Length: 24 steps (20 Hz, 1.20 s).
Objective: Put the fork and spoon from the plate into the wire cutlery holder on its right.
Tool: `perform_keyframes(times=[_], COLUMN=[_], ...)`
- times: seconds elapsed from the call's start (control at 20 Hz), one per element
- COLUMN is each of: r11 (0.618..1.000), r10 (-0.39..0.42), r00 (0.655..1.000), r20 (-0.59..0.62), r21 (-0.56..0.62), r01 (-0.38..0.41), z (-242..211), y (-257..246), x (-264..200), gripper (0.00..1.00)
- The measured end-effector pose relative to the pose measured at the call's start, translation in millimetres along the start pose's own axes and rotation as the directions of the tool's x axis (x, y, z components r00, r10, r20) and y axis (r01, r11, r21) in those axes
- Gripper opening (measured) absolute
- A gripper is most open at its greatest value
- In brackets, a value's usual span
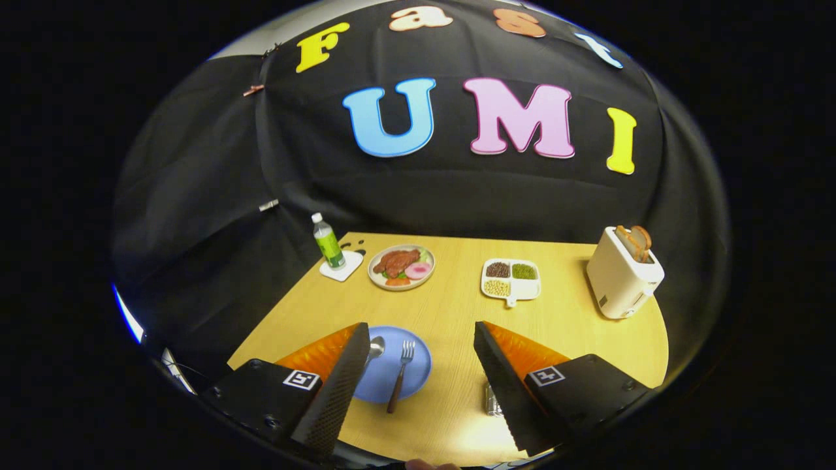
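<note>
Spread wide and gripping nothing, the gripper (418, 385) hangs above a wooden table (575, 326). Between its fingers lies the blue plate (413, 378), carrying the fork (400, 376), with the spoon (375, 348) at its 9 o'clock, partly hidden by the left finger. At the plate's 3 o'clock, the wire cutlery holder (492, 399) peeks from behind the right finger. Both utensils look light, stiff and slippery; mid-handle seems the surest hold.

The camera rides on the tongs (418, 339) and looks forward and down at the desk (457, 313) from above its near edge. The blue plate (392, 373) lies close ahead; the toaster (620, 274) stands far off.
</note>
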State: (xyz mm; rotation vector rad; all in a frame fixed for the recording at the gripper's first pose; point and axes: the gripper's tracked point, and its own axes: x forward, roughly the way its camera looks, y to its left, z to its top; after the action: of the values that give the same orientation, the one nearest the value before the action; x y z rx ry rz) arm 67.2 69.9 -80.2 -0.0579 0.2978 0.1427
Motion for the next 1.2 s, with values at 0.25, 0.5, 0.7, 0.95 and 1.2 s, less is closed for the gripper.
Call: perform_keyframes(times=[0.25,0.5,0.7,0.95,1.2], r11=[0.996,0.992,0.990,0.990,0.993], r10=[0.037,0.042,0.005,-0.008,-0.035], r00=[0.984,0.932,0.885,0.849,0.814], r20=[-0.177,-0.359,-0.465,-0.528,-0.580], r21=[-0.070,-0.099,-0.124,-0.121,-0.115], r01=[-0.050,-0.082,-0.071,-0.066,-0.040], z=[-60.3,-127.8,-169.5,-193.2,-208.8], y=[33.4,46.9,41.8,43.8,42.1], x=[48.5,92.9,115.5,131.4,139.5], gripper=[1.00,1.00,1.00,0.93,0.57])
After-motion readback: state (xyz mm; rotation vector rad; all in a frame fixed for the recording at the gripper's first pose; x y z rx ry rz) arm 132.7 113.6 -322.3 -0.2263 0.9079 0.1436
